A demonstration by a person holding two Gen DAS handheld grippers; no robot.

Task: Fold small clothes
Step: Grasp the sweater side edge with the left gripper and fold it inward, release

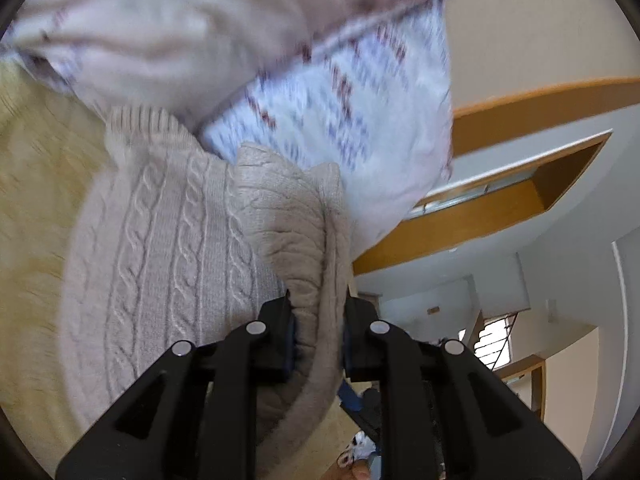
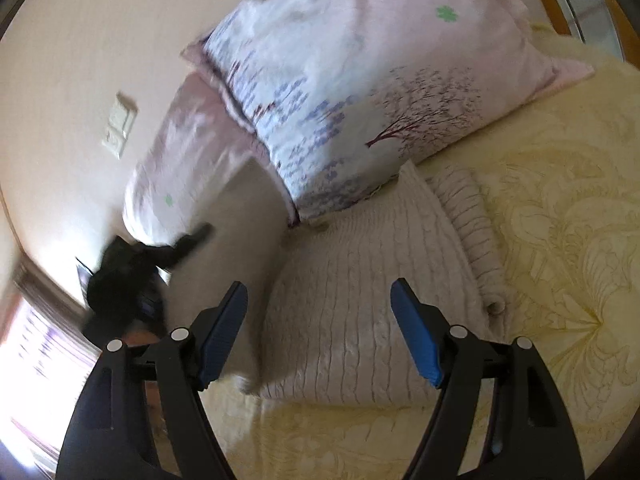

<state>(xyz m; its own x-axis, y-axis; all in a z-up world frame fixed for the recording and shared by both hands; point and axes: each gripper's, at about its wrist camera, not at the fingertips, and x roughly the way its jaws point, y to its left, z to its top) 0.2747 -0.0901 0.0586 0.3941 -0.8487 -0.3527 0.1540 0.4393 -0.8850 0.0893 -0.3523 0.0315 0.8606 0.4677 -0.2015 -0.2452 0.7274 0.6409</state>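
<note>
Left tongs [image 1: 318, 308] clenched on the beige knit sweater [image 1: 168, 248]; right tongs [image 2: 320, 312] released above it.

Cable-knit sweater [image 1: 172, 240]: soft beige wool-like cloth, ribbed and rough. Pillows [image 2: 360, 92]: smooth printed cotton-like fabric, matt. Bed cover [image 2: 560, 240]: pale yellow cloth with a raised embossed pattern. Left gripper [image 1: 318, 312], right gripper [image 2: 320, 312]: matt black plastic, blue rubbery pads, bright metal pins. Door frame [image 1: 500, 208]: glossy wood.
</note>
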